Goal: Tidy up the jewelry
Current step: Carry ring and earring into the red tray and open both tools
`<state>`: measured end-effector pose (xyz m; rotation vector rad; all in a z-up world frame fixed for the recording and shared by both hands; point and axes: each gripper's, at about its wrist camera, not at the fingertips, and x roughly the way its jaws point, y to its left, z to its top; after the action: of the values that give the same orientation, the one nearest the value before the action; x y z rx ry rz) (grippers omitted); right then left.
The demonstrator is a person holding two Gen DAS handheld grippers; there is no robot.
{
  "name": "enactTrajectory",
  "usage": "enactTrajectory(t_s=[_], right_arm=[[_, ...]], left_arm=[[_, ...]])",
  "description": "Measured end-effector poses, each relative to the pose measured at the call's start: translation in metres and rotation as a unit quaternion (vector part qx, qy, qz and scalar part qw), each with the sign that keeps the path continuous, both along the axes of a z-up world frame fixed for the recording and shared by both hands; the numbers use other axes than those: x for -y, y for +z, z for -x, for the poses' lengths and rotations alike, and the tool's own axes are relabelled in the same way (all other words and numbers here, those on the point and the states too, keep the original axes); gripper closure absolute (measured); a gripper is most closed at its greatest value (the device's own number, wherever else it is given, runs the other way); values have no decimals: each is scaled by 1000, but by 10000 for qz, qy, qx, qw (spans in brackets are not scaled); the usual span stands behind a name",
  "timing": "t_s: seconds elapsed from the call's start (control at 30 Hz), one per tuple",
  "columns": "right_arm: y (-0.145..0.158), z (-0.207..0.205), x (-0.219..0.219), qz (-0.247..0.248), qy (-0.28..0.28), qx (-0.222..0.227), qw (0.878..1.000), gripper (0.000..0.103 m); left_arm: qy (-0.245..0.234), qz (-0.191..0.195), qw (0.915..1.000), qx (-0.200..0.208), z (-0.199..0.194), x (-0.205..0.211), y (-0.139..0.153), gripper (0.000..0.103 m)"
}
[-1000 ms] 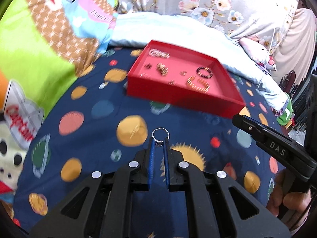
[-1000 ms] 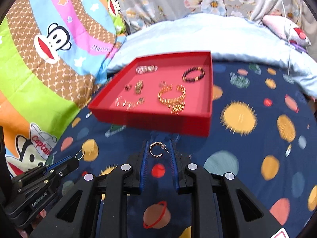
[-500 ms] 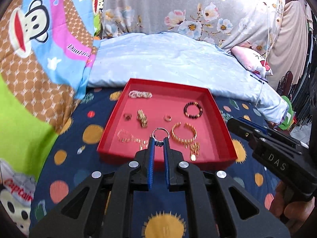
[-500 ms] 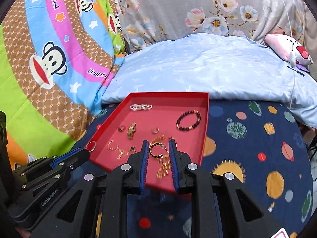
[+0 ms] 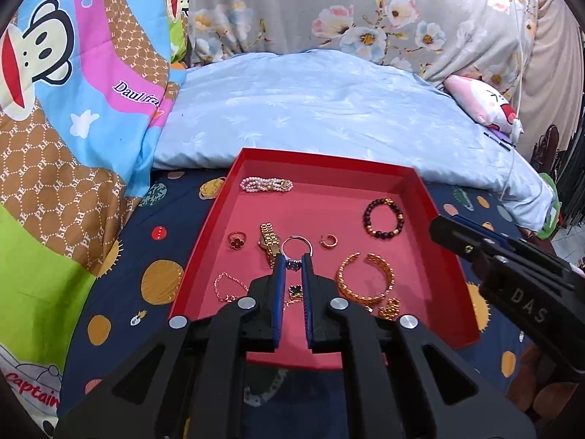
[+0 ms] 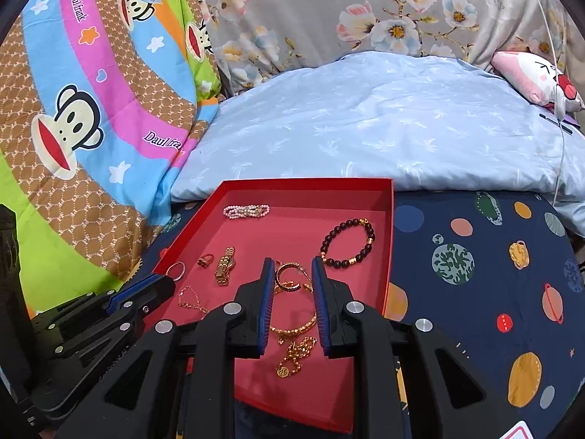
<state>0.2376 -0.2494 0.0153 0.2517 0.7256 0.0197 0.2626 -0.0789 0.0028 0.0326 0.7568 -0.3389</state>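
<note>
While both grippers hang over the red tray (image 5: pixel 431 197) on the bed's planet-print sheet (image 6: pixel 475 256), each carries one small piece, so this looks like the delivery leg of the sorting. Left gripper (image 5: pixel 292 259): jaws pinched tight on the stone end of a silver ring (image 5: pixel 297 246), the band standing free beyond the tips; gripping the setting probably keeps the thin hoop from slipping sideways. It hovers above the tray's middle, just beside the gold watch (image 5: pixel 270 243) and not far from the red-flower ring (image 5: pixel 237 240), which may be why it is aimed there: rings with rings. Right gripper (image 6: pixel 292 274): jaws closed only partway on a gold hoop earring (image 6: pixel 288 275), squeezed across its width. A matching hoop (image 5: pixel 329 240) lies on the tray floor, so pairing seems the likely intent. Already laid out apart from one another: pearl bracelet (image 5: pixel 266 184) at the far wall, dark bead bracelet (image 5: pixel 384 218) to the right, gold bangle (image 5: pixel 365 277) and thin chain (image 5: pixel 228 288) near the front. Both pieces are held clear above the tray, neither released yet.
</note>
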Motion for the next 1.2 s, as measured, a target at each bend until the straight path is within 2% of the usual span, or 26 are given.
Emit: enactTrajectory(t_s=[0.5,0.63,0.77,1.2], right_arm=[[-22,-47,3,166,8,-286,9995,83],[-29,-51,5,187,-48,-306,9993,81],[-28,-51,6,168,-50,-279,9995,80],[-22,-41,5,180,-66,-210,9996,75]], left_arm=[[217,31,9997,-74,-57,7,-4,95],[264,-105,9996,-90,-60,10,-11,92],[296,-144,9993,-147,-61,12,-16,79],[233,-234,9994,-89,-53,17,-13,79]])
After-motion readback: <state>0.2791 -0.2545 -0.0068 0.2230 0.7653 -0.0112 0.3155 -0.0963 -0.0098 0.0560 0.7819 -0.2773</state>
